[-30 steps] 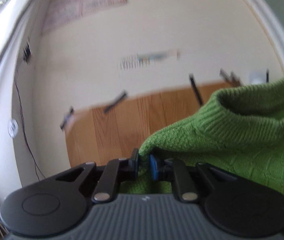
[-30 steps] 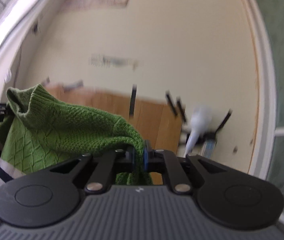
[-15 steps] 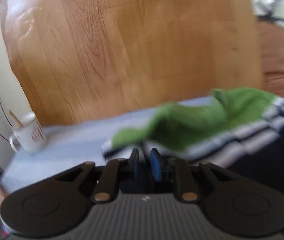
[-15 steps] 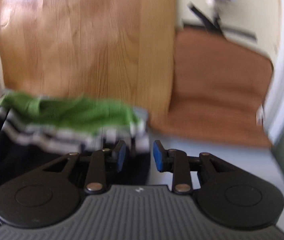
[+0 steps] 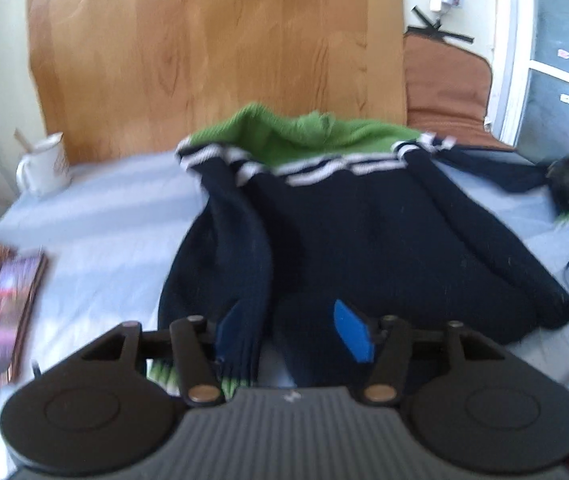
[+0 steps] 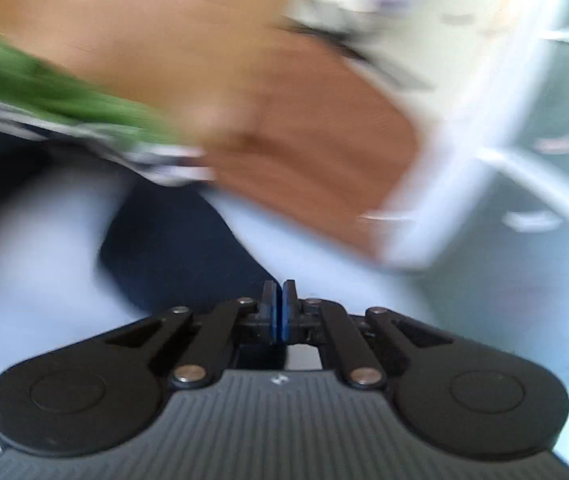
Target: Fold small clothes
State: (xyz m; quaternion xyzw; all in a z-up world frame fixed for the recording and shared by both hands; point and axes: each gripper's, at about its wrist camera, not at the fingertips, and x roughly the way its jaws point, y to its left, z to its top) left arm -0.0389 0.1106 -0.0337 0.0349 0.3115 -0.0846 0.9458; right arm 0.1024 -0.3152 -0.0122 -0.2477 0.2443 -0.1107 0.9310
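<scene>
Both tongs hang low over the sweater — navy with a green yoke, spread flat on the pale blue sheet. Left gripper has just been opening, one sleeve lying loose between its pads; right gripper is pressed together, empty. A white mug stands by the wooden headboard.

Right-wrist view: smeared all over by motion; only the right tool itself showed sharp, its pads together.
Sweater: its near hem was hidden behind the left tool; in the right-wrist view it was a dark and green smear.
Right sleeve end: ran into dark, blurred gear at the picture's edge; what it met could not be told.
Mug: print unreadable.
Flat thing at left: cut by the edge, too blurred to name.
</scene>
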